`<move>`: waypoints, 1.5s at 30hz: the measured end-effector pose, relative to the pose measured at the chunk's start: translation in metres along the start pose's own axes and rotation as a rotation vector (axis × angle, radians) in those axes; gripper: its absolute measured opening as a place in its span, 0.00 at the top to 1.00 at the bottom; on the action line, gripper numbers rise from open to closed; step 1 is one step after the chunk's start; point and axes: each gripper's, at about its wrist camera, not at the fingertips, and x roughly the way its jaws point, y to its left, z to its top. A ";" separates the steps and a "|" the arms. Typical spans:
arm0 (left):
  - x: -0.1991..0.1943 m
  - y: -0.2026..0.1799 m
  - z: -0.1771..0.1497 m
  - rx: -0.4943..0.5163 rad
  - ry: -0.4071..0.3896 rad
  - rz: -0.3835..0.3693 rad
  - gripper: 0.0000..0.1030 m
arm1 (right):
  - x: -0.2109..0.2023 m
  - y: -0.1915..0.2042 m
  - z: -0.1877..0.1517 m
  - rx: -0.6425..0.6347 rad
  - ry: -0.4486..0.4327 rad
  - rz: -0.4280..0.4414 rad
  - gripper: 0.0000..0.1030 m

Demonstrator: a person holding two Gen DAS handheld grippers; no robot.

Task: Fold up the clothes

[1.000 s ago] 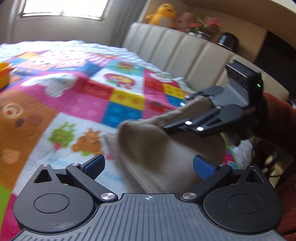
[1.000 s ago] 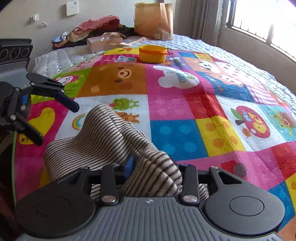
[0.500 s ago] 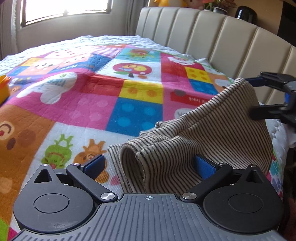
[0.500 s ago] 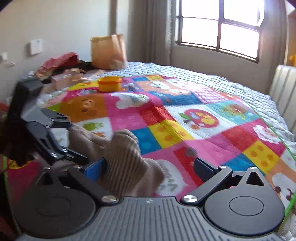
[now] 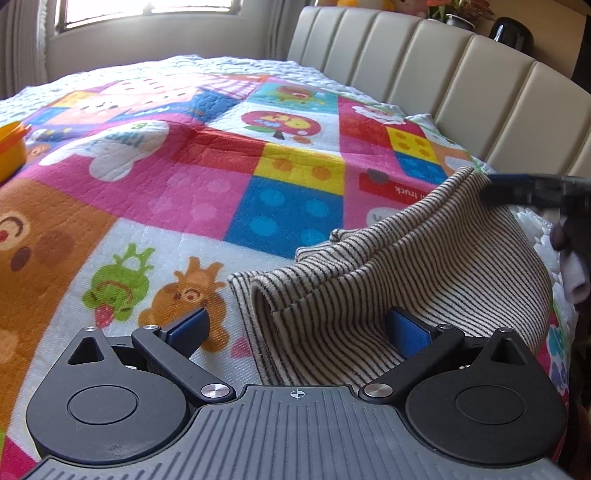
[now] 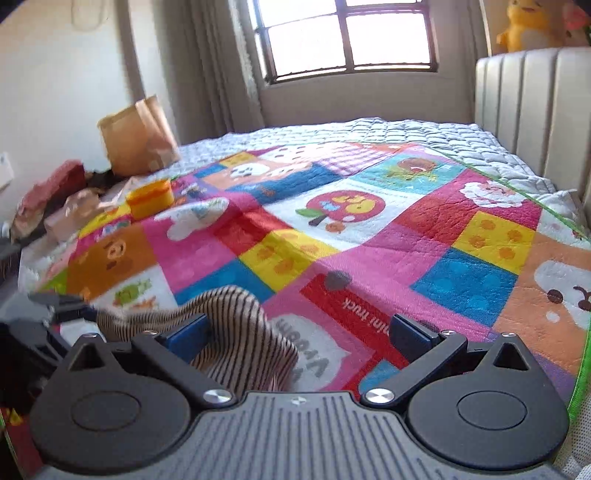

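Observation:
A beige garment with thin dark stripes [image 5: 417, 269] lies bunched on the colourful patchwork quilt [image 5: 221, 184]. My left gripper [image 5: 297, 328] is open, with a folded edge of the garment lying between its blue pads. My right gripper [image 6: 297, 328] is open too; the garment [image 6: 236, 332] drapes beside its left pad [image 6: 188, 332]. The right gripper's finger [image 5: 535, 186] shows in the left wrist view at the garment's raised far corner. The left gripper [image 6: 62, 306] shows at the left edge of the right wrist view.
A padded beige headboard [image 5: 461, 74] runs along the right side of the bed. An orange tub [image 6: 149, 197] sits on the quilt, with a brown paper bag [image 6: 136, 136] and a pile of clothes [image 6: 48, 192] behind it. A window [image 6: 347, 33] is beyond the bed.
My right gripper was shut on the garment one second ago and has opened. It has swung right, toward the headboard side. The left gripper stayed open, and the garment has stretched out between the two.

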 end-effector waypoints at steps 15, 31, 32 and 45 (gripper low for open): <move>0.001 0.002 0.000 -0.001 -0.009 -0.002 0.00 | 0.042 0.014 -0.026 -0.030 0.055 -0.256 0.00; -0.032 -0.046 0.046 0.222 -0.136 -0.057 0.00 | 0.040 0.015 -0.032 -0.040 0.015 -0.277 0.00; -0.022 -0.052 0.046 0.248 -0.106 -0.054 0.00 | 0.038 0.016 -0.032 -0.047 0.012 -0.279 0.00; 0.027 -0.033 0.041 0.112 0.046 -0.089 0.00 | -0.056 0.012 -0.091 0.386 0.261 0.286 0.06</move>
